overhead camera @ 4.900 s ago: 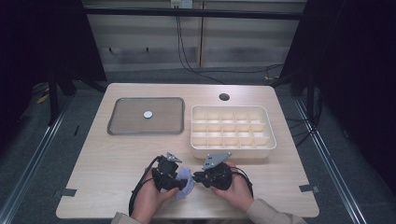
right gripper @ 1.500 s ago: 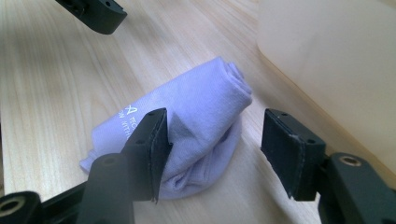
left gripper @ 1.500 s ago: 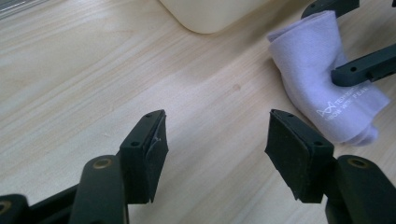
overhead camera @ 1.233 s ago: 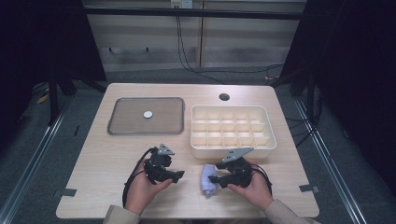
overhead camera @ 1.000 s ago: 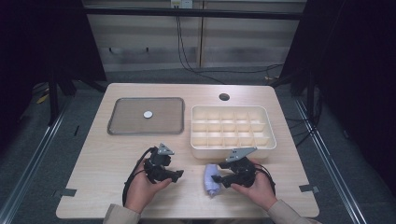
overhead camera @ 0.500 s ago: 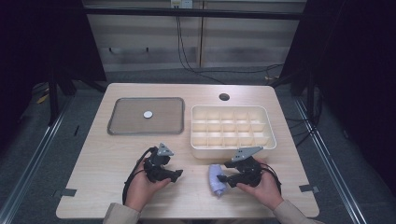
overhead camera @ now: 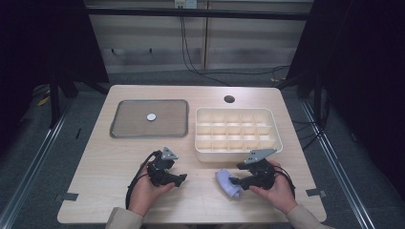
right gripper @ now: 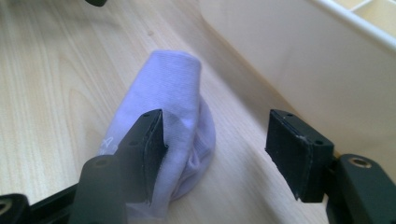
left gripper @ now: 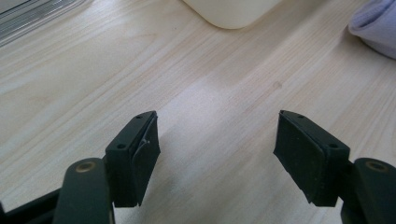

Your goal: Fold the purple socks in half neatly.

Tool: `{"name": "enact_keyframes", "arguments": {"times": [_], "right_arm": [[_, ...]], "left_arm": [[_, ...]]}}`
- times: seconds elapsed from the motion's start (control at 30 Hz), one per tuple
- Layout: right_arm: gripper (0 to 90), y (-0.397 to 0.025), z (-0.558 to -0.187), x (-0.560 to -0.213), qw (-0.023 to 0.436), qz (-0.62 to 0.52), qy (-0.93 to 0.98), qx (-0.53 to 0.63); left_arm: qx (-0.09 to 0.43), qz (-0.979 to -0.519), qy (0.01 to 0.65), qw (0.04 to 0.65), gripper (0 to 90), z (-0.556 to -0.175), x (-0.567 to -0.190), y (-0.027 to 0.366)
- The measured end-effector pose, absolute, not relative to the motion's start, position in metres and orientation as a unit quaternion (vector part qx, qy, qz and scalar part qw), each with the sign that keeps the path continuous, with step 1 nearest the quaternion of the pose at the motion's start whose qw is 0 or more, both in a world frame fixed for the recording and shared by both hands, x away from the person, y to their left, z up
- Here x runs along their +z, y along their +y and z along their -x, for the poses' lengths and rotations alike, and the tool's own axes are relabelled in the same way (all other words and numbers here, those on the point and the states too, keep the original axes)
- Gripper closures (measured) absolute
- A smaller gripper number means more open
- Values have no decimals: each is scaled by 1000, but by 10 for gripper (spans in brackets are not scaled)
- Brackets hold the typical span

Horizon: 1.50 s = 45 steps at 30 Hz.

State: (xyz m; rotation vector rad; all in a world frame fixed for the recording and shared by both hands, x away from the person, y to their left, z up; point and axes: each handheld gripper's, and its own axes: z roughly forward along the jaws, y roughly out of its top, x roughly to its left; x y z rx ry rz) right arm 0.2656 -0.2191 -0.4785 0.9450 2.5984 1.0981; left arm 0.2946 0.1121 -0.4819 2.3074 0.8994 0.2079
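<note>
Lavender knitted fabric, a rolled soft sock (overhead camera: 228, 183), lies on the pale wood-grain table (overhead camera: 95, 162) in the high view, just in front of the cream plastic compartment tray (overhead camera: 237, 131) and touching the tips of the right gripper (overhead camera: 237, 182); the left gripper (overhead camera: 179, 179) sits well apart from it, to its left, low over bare wood. A grey metal tray (overhead camera: 150, 119) with rounded corners holds a small white disc (overhead camera: 151, 116). Left gripper view: the black jaws with flat padded faces are spread wide over bare wood, the sock (left gripper: 376, 25) at the upper right edge beyond them. Right gripper view: jaws spread; the sock (right gripper: 173, 100), finely ribbed and bluntly rounded at its far end, lies against the left jaw's inner face and partly between the jaws, clear of the right jaw, beside the tray's smooth glossy wall (right gripper: 299, 70).
</note>
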Motion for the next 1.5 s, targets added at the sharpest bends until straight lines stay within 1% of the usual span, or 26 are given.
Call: {"name": "enact_keyframes", "arguments": {"times": [0.17,0.23,0.37,0.47,0.63,0.77,0.87,0.93,1.0,1.13,1.17,1.3,1.5], "right_arm": [[421,-224,-265,-473,92,-318,864,378],[481,-221,-262,-467,95,-314,861,389],[548,-213,-259,-463,86,-298,863,398],[538,-208,-261,-471,77,-303,871,380],[466,-206,-265,-484,60,-316,872,370],[462,-200,-264,-491,40,-317,874,366],[468,-194,-261,-495,35,-306,881,358],[495,-192,-260,-495,40,-300,885,354],[536,-193,-261,-495,34,-299,884,357],[649,-196,-263,-493,19,-315,877,363],[665,-197,-264,-493,15,-315,876,365],[689,-202,-267,-489,16,-329,869,369],[694,-210,-271,-480,17,-337,860,383]], "left_arm": [[78,-878,344,324,303,-294,-483,111],[77,-878,343,324,303,-294,-483,111],[77,-879,341,323,303,-294,-483,111],[76,-880,341,322,303,-294,-484,110],[78,-881,340,320,303,-294,-483,110],[79,-881,340,320,303,-294,-484,110],[79,-881,341,319,303,-293,-484,109],[80,-881,340,319,303,-293,-484,109],[79,-881,340,318,303,-293,-484,109],[79,-883,339,316,303,-293,-483,111],[78,-882,340,317,303,-293,-484,111],[80,-880,339,322,303,-294,-483,112],[88,-881,336,320,296,-294,-485,112]]}}
